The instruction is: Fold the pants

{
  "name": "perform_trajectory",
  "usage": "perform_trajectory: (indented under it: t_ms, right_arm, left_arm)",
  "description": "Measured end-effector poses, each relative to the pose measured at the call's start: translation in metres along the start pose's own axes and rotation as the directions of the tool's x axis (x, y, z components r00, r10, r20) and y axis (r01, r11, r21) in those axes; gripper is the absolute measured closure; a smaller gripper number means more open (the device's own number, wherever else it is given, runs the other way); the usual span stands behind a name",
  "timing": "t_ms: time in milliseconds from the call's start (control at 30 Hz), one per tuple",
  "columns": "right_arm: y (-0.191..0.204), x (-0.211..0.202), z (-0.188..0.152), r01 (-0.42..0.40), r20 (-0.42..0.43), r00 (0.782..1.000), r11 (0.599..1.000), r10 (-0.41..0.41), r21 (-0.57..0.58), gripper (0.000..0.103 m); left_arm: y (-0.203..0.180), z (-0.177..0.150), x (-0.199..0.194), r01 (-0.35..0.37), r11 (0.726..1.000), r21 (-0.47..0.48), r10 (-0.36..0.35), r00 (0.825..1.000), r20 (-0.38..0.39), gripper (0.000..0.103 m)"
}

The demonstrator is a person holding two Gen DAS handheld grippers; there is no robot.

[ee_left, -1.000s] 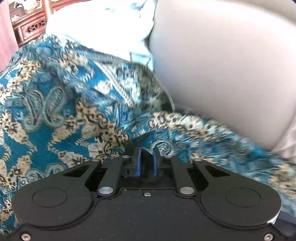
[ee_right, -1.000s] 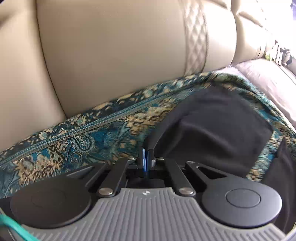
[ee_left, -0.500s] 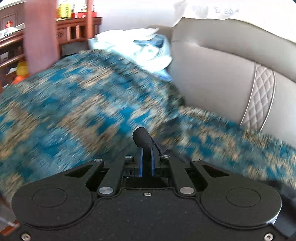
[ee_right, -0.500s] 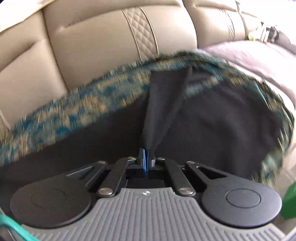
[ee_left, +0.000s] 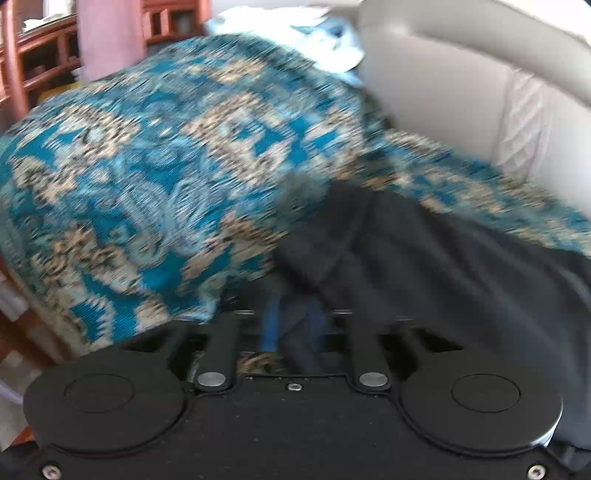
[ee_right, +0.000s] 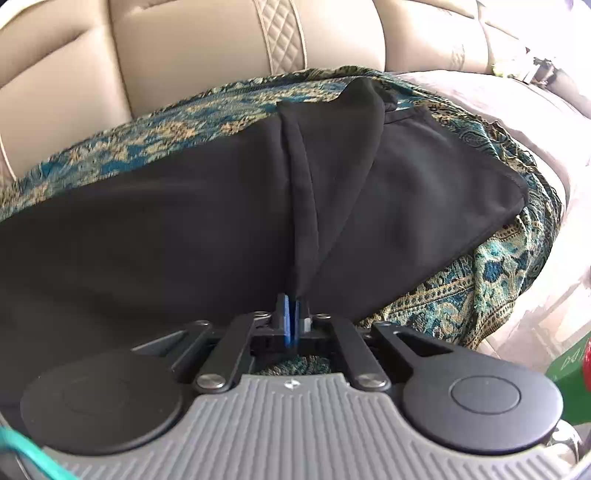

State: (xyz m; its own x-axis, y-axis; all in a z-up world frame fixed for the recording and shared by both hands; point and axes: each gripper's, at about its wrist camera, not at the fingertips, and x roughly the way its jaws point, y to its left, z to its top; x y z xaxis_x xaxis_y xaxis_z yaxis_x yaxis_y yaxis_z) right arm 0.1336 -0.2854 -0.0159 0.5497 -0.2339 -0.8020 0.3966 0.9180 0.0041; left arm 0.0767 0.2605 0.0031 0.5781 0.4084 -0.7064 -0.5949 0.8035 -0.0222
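The black pants (ee_right: 147, 229) lie spread over a blue-and-tan patterned throw (ee_right: 498, 288) on a beige sofa. A ridge of the cloth rises from the far edge down into my right gripper (ee_right: 294, 314). Its jaws are starting to open, but the blue pads still pinch that fold. In the blurred left wrist view the pants (ee_left: 424, 258) drape from the right over my left gripper (ee_left: 293, 314). Its jaws are opening. The blue pads stand apart with dark cloth hanging loosely between them.
The sofa backrest (ee_right: 184, 55) runs along the far side, and the throw (ee_left: 166, 166) covers the seat and hangs over its front. A heap of pale blue laundry (ee_left: 325, 33) lies at the left end. Wooden furniture (ee_left: 37, 55) stands beyond. A green object (ee_right: 569, 365) sits at the lower right.
Both grippers swept sideways along the sofa, dragging the black cloth over the throw. The left jaws went from shut to apart. The right pads look as close together as before.
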Motion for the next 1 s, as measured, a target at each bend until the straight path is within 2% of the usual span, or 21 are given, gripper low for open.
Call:
perform_trajectory:
  t_ms: [33,67,133,167,233,267,333,400,467,567,600,633,700,767,833,933,1000]
  right_arm:
    - [0.0,0.0,-0.001,0.006,0.007,1.0,1.0,-0.006,-0.007,0.062]
    - [0.0,-0.002,-0.002,0.001,0.021,1.0,1.0,-0.001,-0.017,0.049]
    - [-0.001,-0.008,-0.005,-0.024,0.06,0.998,0.999,0.025,-0.021,0.031]
    - [-0.001,-0.012,-0.007,-0.056,0.09,0.994,0.998,0.057,-0.023,0.026]
    - [0.003,-0.022,-0.015,-0.126,0.138,0.982,0.991,0.13,-0.039,0.023]
    - [0.007,-0.027,-0.02,-0.166,0.158,0.972,0.984,0.173,-0.06,0.02]
    - [0.021,-0.037,-0.034,-0.229,0.194,0.948,0.965,0.251,-0.126,0.017]
    - [0.044,-0.047,-0.052,-0.258,0.226,0.924,0.939,0.309,-0.229,0.016]
    - [0.071,-0.057,-0.074,-0.26,0.26,0.896,0.9,0.36,-0.349,0.016]
    - [0.117,-0.069,-0.105,-0.219,0.278,0.87,0.823,0.408,-0.524,0.016]
    - [0.133,-0.072,-0.116,-0.203,0.276,0.862,0.788,0.426,-0.582,0.016]
    - [0.146,-0.074,-0.124,-0.185,0.274,0.857,0.756,0.437,-0.628,0.016]
    - [0.174,-0.076,-0.144,-0.12,0.287,0.848,0.689,0.445,-0.715,0.016]
    - [0.196,-0.076,-0.16,-0.058,0.307,0.839,0.634,0.449,-0.771,0.017]
    - [0.211,-0.08,-0.172,-0.004,0.329,0.827,0.59,0.457,-0.807,0.017]
    - [0.222,-0.08,-0.178,0.045,0.352,0.807,0.546,0.473,-0.837,0.017]
    - [0.229,-0.079,-0.179,0.068,0.355,0.791,0.506,0.497,-0.86,0.018]
  left_arm:
    - [-0.001,0.002,-0.003,0.026,1.0,0.001,-0.026,1.0,0.01,0.035]
    - [-0.002,0.003,-0.006,0.05,0.999,-0.007,-0.049,0.998,0.024,0.028]
    - [-0.003,0.006,-0.011,0.095,0.995,-0.029,-0.093,0.994,0.051,0.02]
    - [-0.005,0.011,-0.01,0.117,0.993,-0.035,-0.115,0.992,0.051,0.018]
    - [-0.007,0.012,-0.006,0.152,0.987,-0.05,-0.151,0.988,0.034,0.011]
    - [-0.008,0.011,-0.003,0.167,0.984,-0.058,-0.166,0.986,0.02,0.011]
    - [-0.01,0.007,0.006,0.185,0.981,-0.063,-0.186,0.982,-0.016,0.011]
    - [-0.012,0.002,0.015,0.187,0.981,-0.058,-0.19,0.981,-0.05,0.011]
    - [-0.013,-0.004,0.02,0.191,0.98,-0.053,-0.194,0.979,-0.063,0.011]
    - [-0.015,-0.007,0.025,0.198,0.98,-0.033,-0.199,0.978,-0.065,0.016]
    - [-0.016,-0.007,0.025,0.19,0.981,-0.024,-0.192,0.979,-0.065,0.026]
    - [-0.017,-0.006,0.026,0.187,0.982,-0.015,-0.187,0.981,-0.059,0.046]
    - [-0.019,-0.004,0.03,0.179,0.984,-0.006,-0.179,0.981,-0.073,0.065]
    - [-0.018,-0.002,0.034,0.183,0.983,-0.023,-0.185,0.979,-0.082,0.065]
    - [-0.016,-0.001,0.036,0.2,0.979,-0.043,-0.203,0.976,-0.074,0.053]
    - [-0.012,-0.001,0.038,0.252,0.964,-0.089,-0.258,0.964,-0.063,0.037]
    - [-0.011,0.001,0.04,0.266,0.956,-0.123,-0.274,0.96,-0.055,0.036]
